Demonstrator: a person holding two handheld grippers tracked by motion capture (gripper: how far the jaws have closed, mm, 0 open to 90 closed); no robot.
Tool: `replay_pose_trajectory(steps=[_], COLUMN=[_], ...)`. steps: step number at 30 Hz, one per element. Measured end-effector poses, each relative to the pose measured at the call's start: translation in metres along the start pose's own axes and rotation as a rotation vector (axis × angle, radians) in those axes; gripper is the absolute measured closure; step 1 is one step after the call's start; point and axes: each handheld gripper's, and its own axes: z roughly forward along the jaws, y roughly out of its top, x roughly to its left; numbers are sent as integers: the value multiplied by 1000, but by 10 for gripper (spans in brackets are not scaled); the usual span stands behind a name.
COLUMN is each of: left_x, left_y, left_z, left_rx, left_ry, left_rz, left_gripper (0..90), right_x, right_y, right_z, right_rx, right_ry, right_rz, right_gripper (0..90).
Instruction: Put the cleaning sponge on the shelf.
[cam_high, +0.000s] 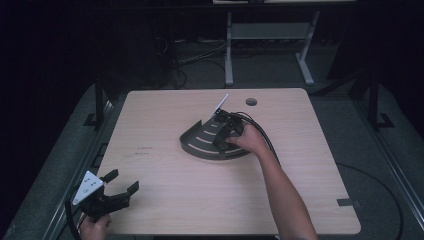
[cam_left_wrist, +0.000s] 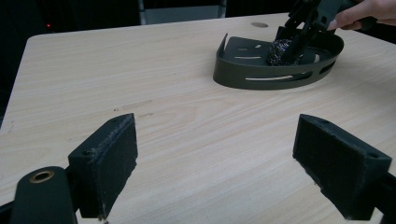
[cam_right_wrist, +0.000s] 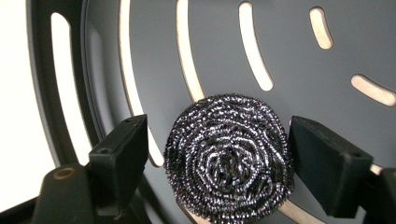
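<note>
A dark grey slotted half-round tray (cam_high: 197, 149) lies at the middle of the table. A round steel-wool scourer (cam_right_wrist: 229, 158) rests on its floor and also shows in the left gripper view (cam_left_wrist: 279, 52). My right gripper (cam_right_wrist: 218, 133) points down into the tray (cam_right_wrist: 289, 56) with its jaws open on either side of the scourer. One pad touches it and the other stands a small gap away. The high view shows this gripper (cam_high: 221, 140) held by a hand over the tray. My left gripper (cam_high: 123, 180) hovers open at the front left corner, with nothing between its pads (cam_left_wrist: 107, 158).
The wooden table (cam_high: 165, 190) has a round cable hole (cam_high: 251, 101) behind the tray. A black cable (cam_high: 267, 140) trails from the right gripper toward the table's right side. Beyond the table stands a grey desk frame (cam_high: 229, 50) on a dark floor.
</note>
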Motion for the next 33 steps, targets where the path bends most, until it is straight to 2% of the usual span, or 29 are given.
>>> replay_pose_trajectory(steps=[4,8,33], left_x=[0,-1,-2], left_y=[0,0,0], left_z=[0,0,0], left_rx=[1,-1,4], left_ry=[-1,0,-1], left_rz=[1,1,8], left_gripper=[131,131,131], right_x=[2,2,5], right_y=[-1,-4,-21], right_z=[-3,-7,-40], right_rx=[-1,-30,-83], right_ry=[3,9,-8], right_rz=[-3,5,-3], right_gripper=[186,186,181])
